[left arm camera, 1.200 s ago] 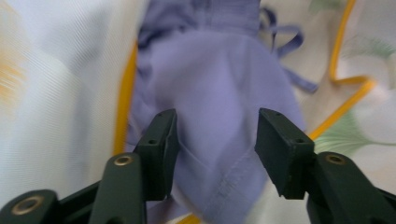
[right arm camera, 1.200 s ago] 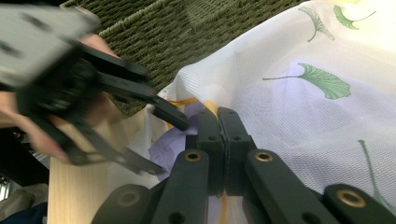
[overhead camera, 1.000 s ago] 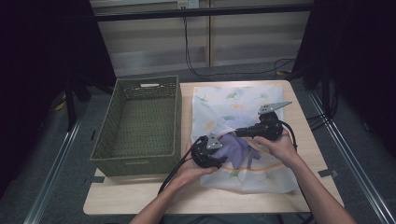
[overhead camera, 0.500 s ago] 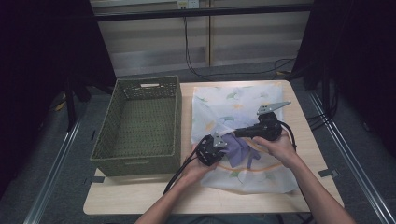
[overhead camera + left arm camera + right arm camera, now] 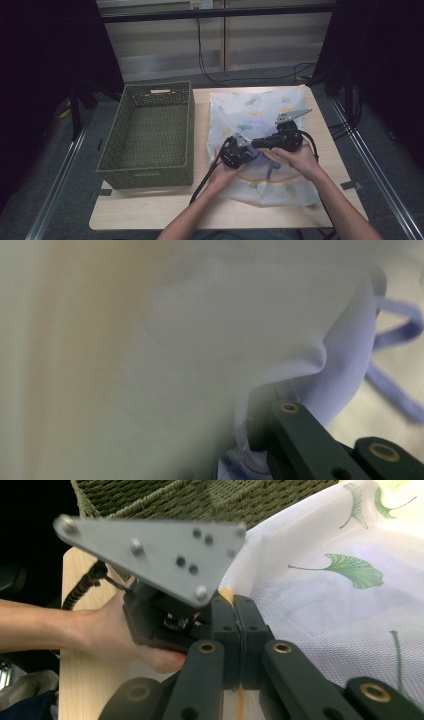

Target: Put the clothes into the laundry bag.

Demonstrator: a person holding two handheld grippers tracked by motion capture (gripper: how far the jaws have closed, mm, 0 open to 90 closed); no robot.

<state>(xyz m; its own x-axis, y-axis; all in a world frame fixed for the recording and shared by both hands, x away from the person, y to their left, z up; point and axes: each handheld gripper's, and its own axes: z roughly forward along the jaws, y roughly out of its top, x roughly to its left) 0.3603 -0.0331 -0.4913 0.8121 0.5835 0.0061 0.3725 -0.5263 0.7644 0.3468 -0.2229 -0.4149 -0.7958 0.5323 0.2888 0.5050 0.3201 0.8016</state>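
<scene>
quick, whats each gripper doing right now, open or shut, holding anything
Left gripper: shut on the pale fabric.
Right gripper: jaws pressed together, shut; nothing visibly held, close to the left gripper over the leaf-print cloth.

table (image 5: 150,210) — bare wood along the near edge and in the strip right of the cloth (image 5: 260,115). left half taken by the green woven basket (image 5: 150,135), walls upright, interior open from above; both grippers crowd mid-cloth — little gap between them.

black fingers (image 5: 280,675), brass screws, grey plates
</scene>
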